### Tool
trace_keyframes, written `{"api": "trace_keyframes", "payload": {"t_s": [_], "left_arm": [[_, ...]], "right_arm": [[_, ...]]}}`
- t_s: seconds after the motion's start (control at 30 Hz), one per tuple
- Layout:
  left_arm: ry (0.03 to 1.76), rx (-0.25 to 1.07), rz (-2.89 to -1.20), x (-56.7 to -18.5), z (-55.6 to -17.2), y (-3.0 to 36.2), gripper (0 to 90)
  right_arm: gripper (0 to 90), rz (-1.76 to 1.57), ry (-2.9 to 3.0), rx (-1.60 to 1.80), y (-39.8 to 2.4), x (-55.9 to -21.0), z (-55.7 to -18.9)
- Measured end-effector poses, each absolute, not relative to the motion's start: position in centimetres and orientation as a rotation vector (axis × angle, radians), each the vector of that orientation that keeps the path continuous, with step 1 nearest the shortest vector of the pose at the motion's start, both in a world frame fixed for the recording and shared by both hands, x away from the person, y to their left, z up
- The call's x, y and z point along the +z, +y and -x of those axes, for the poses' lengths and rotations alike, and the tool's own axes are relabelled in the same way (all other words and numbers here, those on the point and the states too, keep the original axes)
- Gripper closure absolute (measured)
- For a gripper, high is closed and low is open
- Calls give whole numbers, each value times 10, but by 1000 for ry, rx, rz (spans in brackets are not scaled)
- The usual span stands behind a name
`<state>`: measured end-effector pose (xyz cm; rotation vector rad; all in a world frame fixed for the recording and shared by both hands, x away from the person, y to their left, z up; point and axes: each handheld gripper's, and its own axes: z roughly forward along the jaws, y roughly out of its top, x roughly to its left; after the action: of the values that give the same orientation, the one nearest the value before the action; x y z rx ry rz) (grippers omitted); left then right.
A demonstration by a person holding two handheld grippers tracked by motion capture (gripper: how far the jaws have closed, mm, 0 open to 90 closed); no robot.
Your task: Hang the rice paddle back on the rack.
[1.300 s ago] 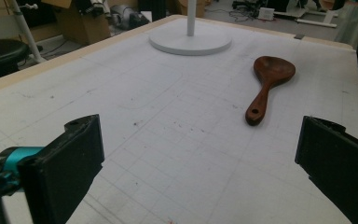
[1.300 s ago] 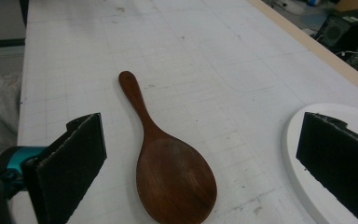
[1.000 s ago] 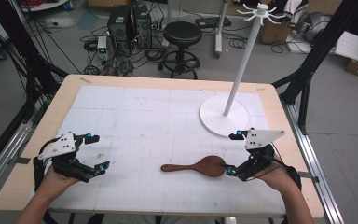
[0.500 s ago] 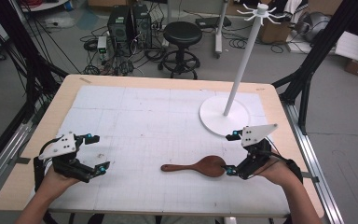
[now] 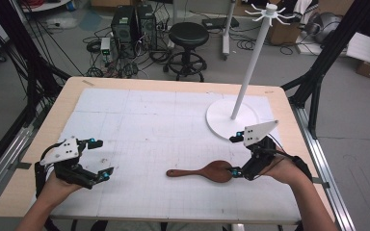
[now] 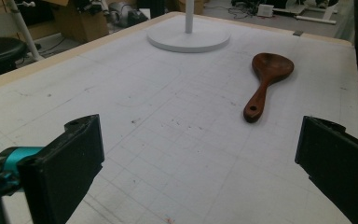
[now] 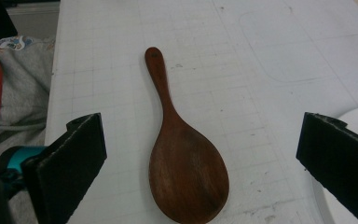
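A: Where is the wooden rice paddle point(image 5: 206, 171) seen?

B: Flat on the white gridded mat point(image 5: 149, 125), toward the near right part of the table point(image 5: 289, 120). In the high view its blade is pointed right, its handle left. A small hole is seen at the handle end in the left gripper view point(image 6: 266, 83).

A: Right gripper point(image 5: 237, 155)?

B: Held just beside the blade end of the paddle, jaws spread wide. One jaw is placed near the blade's edge, the other raised above, toward the stand's base. Contact with the blade can't be told from the high view. In the right gripper view the paddle point(image 7: 181, 149) is framed between the two jaws, blade nearest, handle pointing away, nothing clamped.

A: Left gripper point(image 5: 102, 158)?

B: Held at the near left of the mat, well apart from the paddle. Jaws spread wide, nothing between them but bare mat in the left gripper view.

A: Anything else noted?

B: A white hook stand point(image 5: 251, 61) with a round base point(image 5: 221, 120) is set on the mat's far right, behind the right gripper. Round base also seen in the left gripper view point(image 6: 189, 36), beyond the paddle. A black stool point(image 5: 188, 34) and cables are seen on the floor past the table.
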<state>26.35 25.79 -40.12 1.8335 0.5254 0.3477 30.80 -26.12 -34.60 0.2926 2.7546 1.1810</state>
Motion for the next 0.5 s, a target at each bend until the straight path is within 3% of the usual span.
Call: {"api": "trace_keyframes", "payload": {"t_s": [0.5], "left_arm": [[523,346,-1841,-402,-264,257,17]], "right_arm": [[4,-208,2846,993,-236,-345,-314]]}}
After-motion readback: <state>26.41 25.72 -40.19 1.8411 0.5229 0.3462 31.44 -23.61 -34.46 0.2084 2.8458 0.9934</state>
